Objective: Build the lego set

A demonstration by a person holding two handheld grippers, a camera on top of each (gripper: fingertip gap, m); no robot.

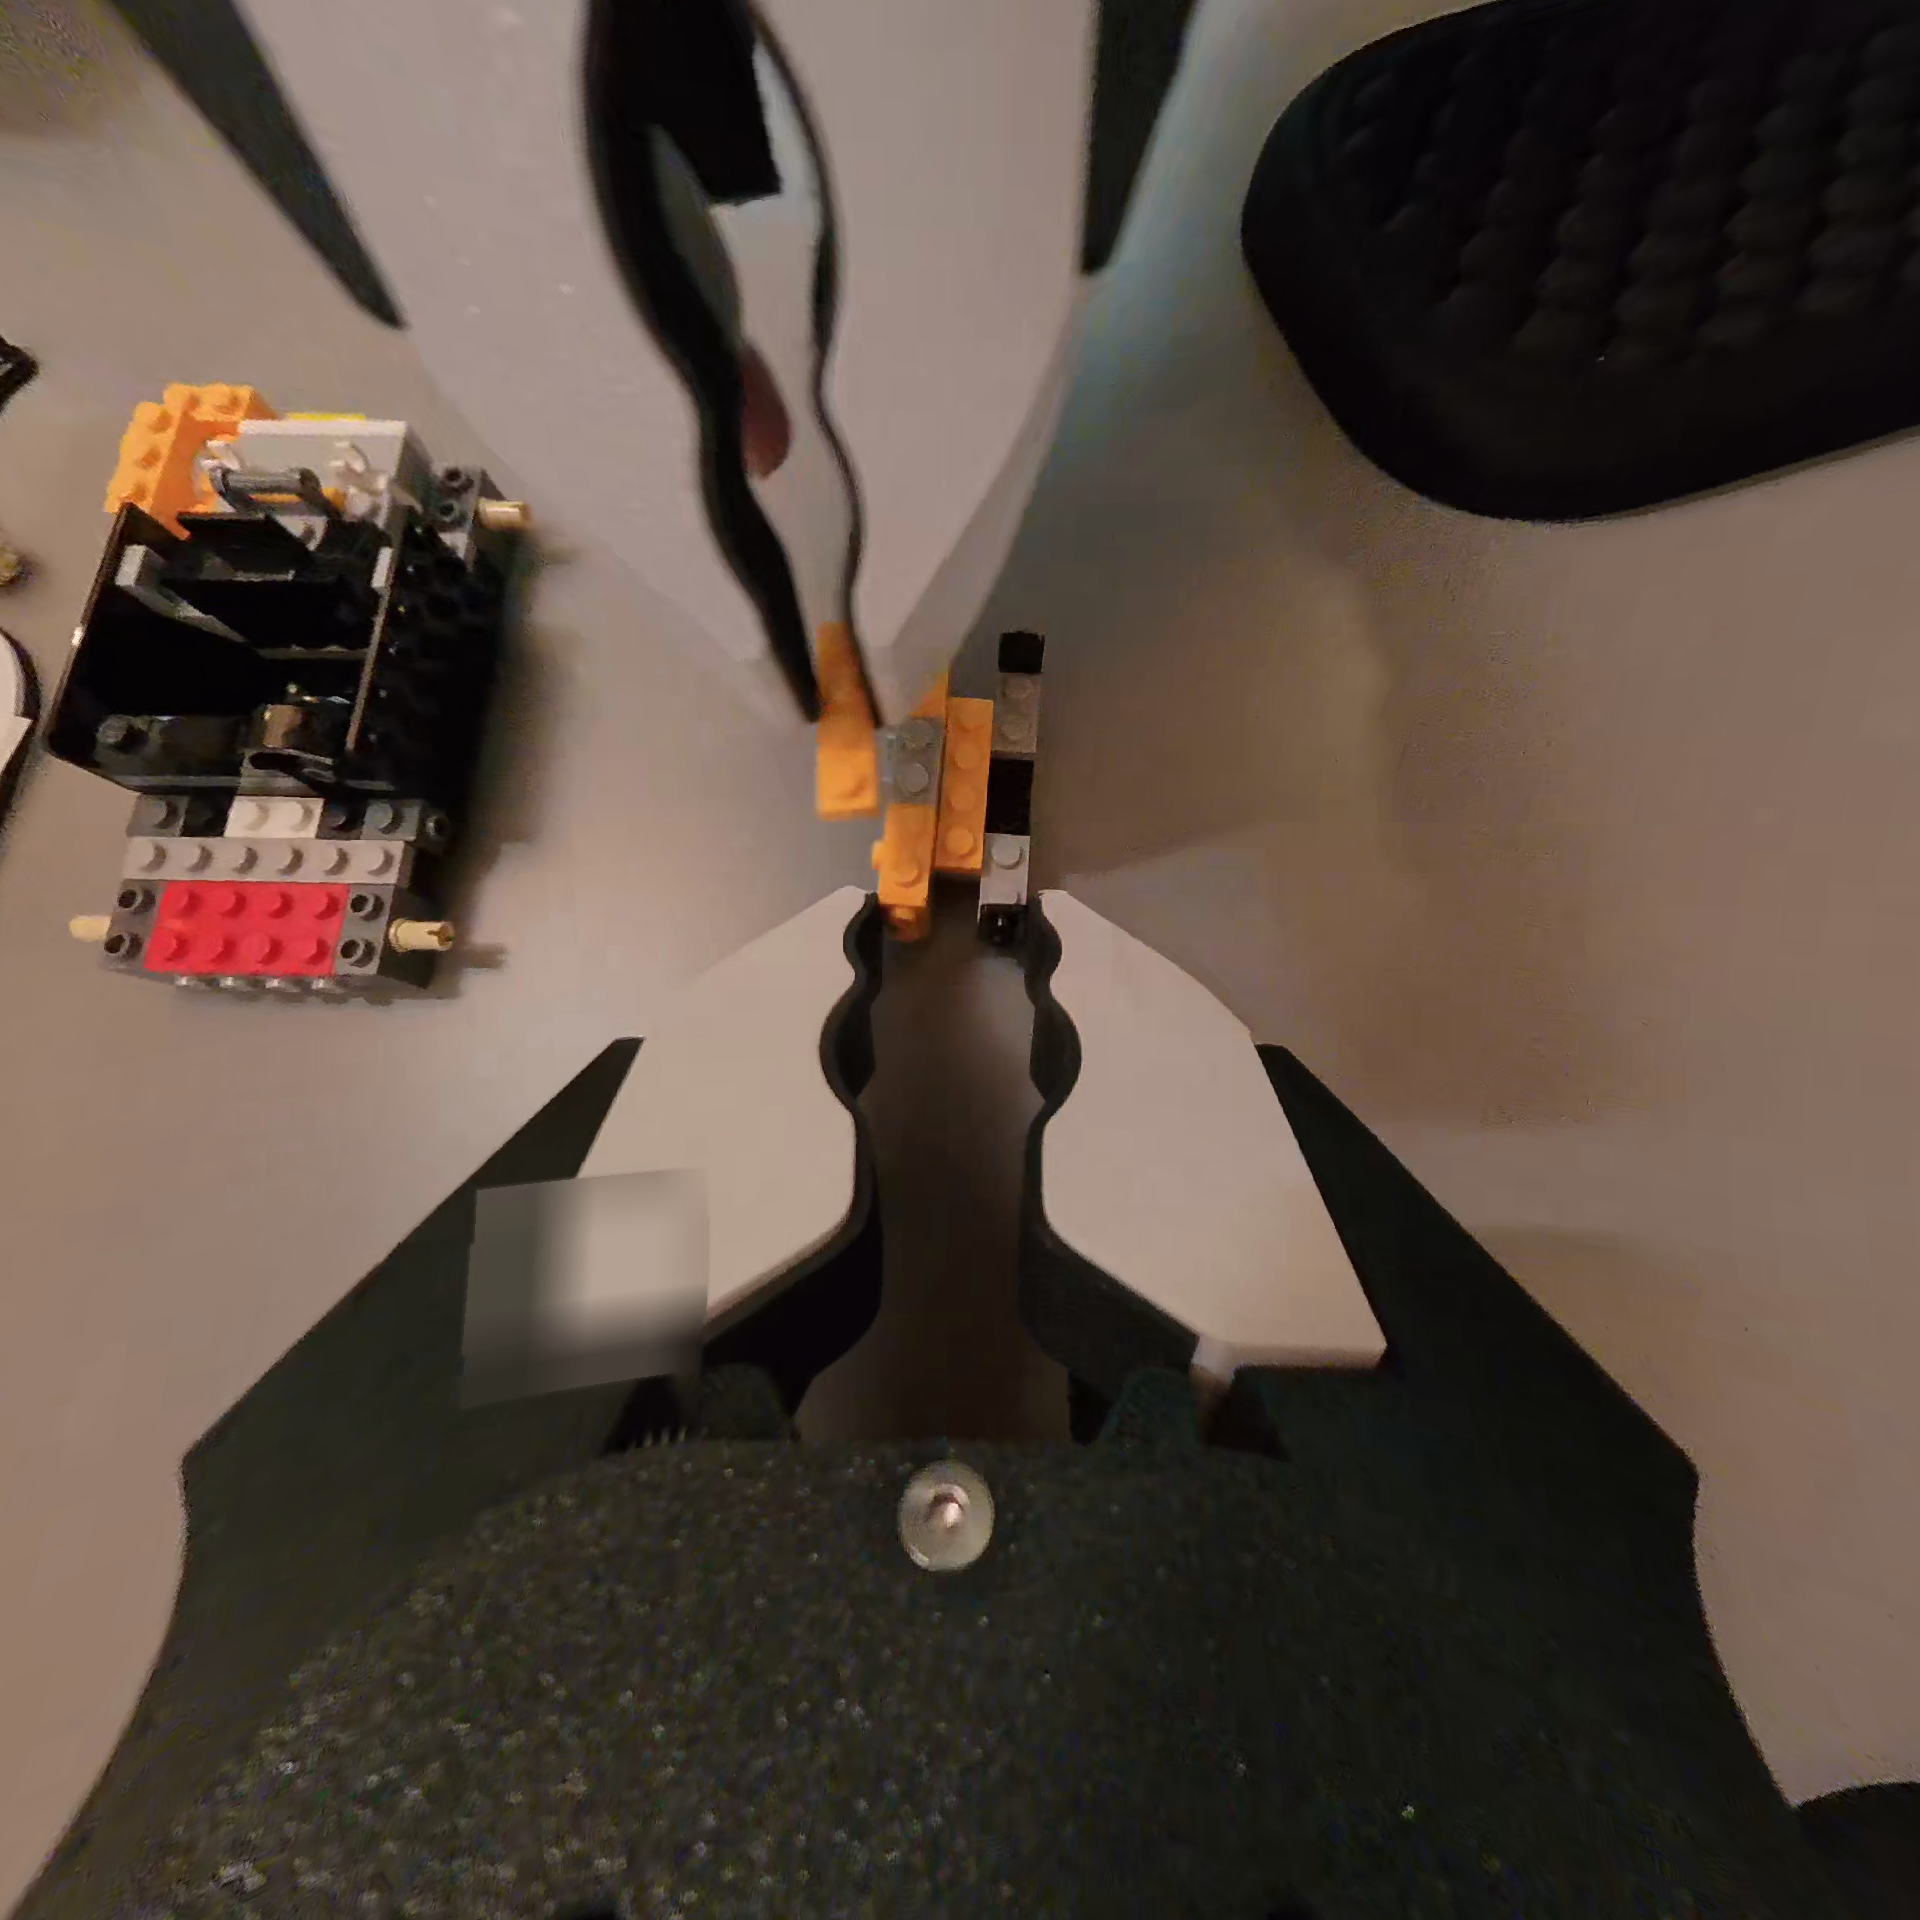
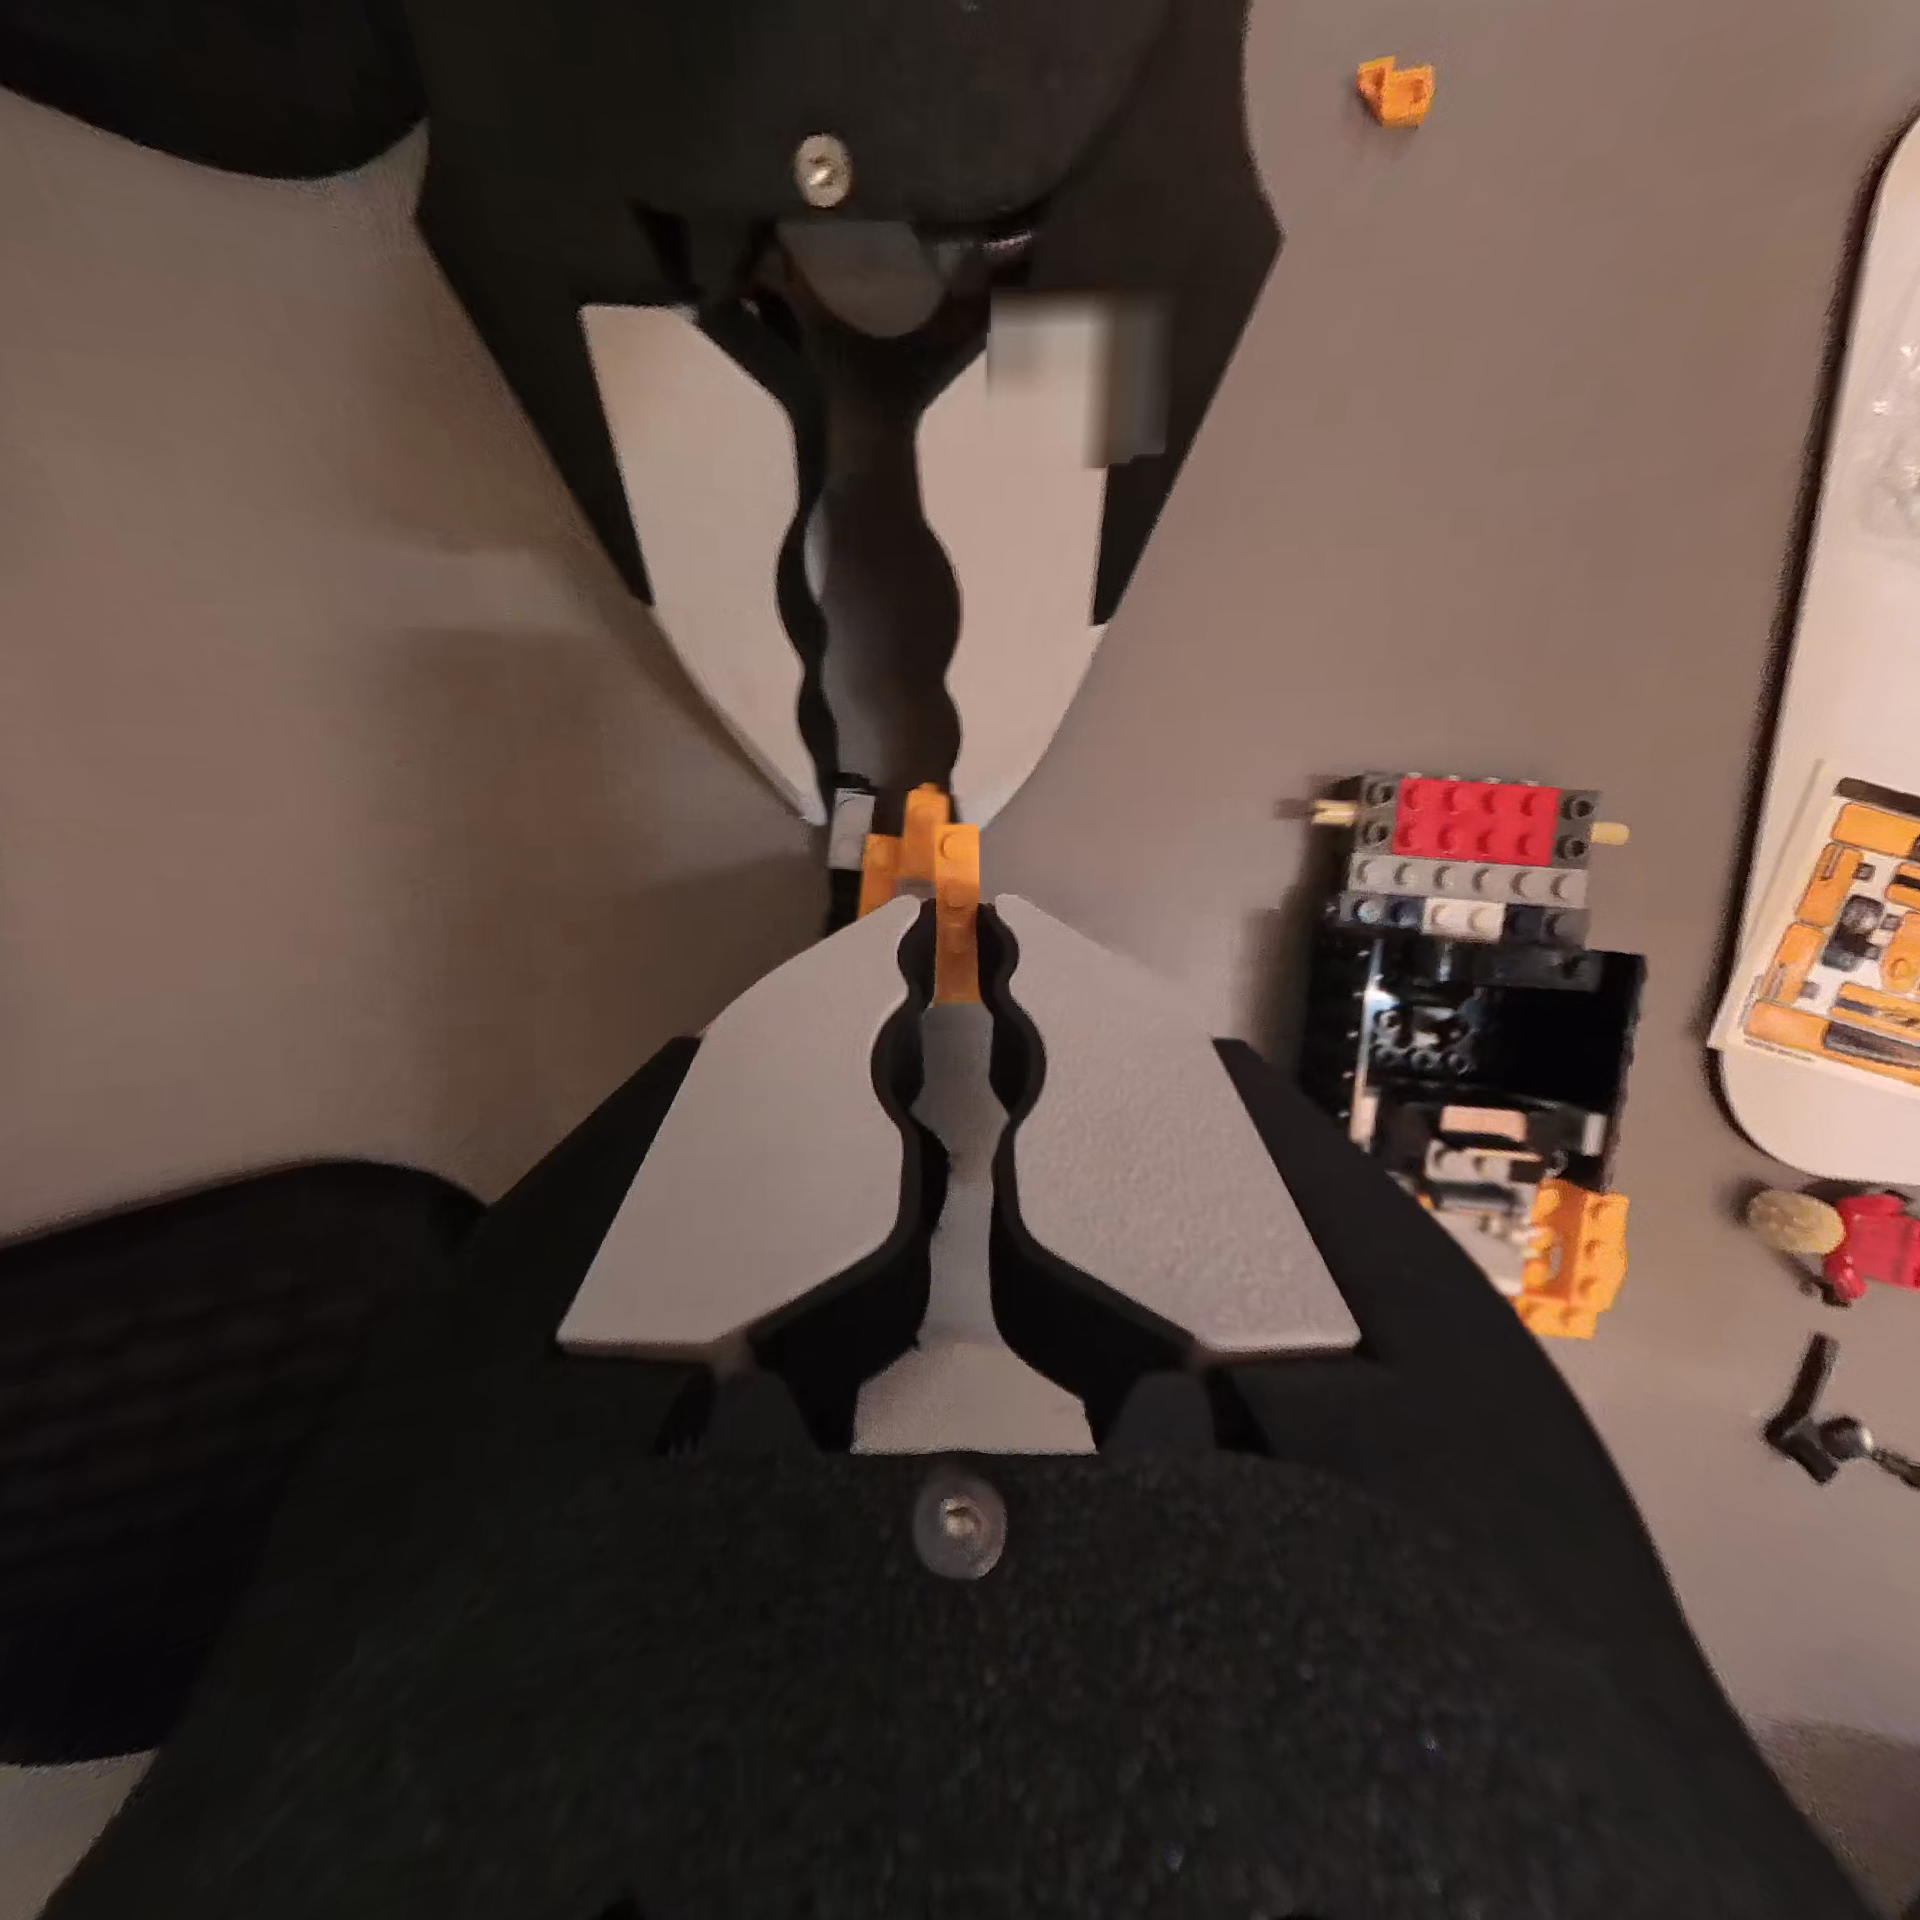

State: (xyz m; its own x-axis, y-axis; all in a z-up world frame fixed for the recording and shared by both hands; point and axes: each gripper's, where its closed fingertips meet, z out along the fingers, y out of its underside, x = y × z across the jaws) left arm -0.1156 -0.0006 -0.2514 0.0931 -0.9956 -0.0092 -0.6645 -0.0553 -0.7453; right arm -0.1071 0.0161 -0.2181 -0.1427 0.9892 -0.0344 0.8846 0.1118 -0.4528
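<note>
My left gripper (image 1: 954, 909) is shut on a small sub-assembly (image 1: 961, 790) of orange, grey and black bricks, held above the grey table. My right gripper (image 2: 956, 914) is shut on an orange plate (image 2: 956, 961) and presses it against the left side of that sub-assembly (image 2: 881, 868). In the left wrist view the right gripper (image 1: 847, 675) comes in from the top with the orange plate (image 1: 844, 748). In the right wrist view the left gripper (image 2: 894, 800) comes in from the top. The partly built truck (image 1: 281, 707) of black, grey, red and orange bricks stands on the table; it also shows in the right wrist view (image 2: 1475, 1039).
A white tray (image 2: 1849, 468) with an instruction booklet (image 2: 1829, 935) lies at the right edge. Loose parts lie near it: a small orange piece (image 2: 1397, 94), a red piece (image 2: 1870, 1257) and a black part (image 2: 1813, 1423). A black mesh cushion (image 1: 1610, 260) is close by. Some 4 cm of space lies between my two pairs of fingers.
</note>
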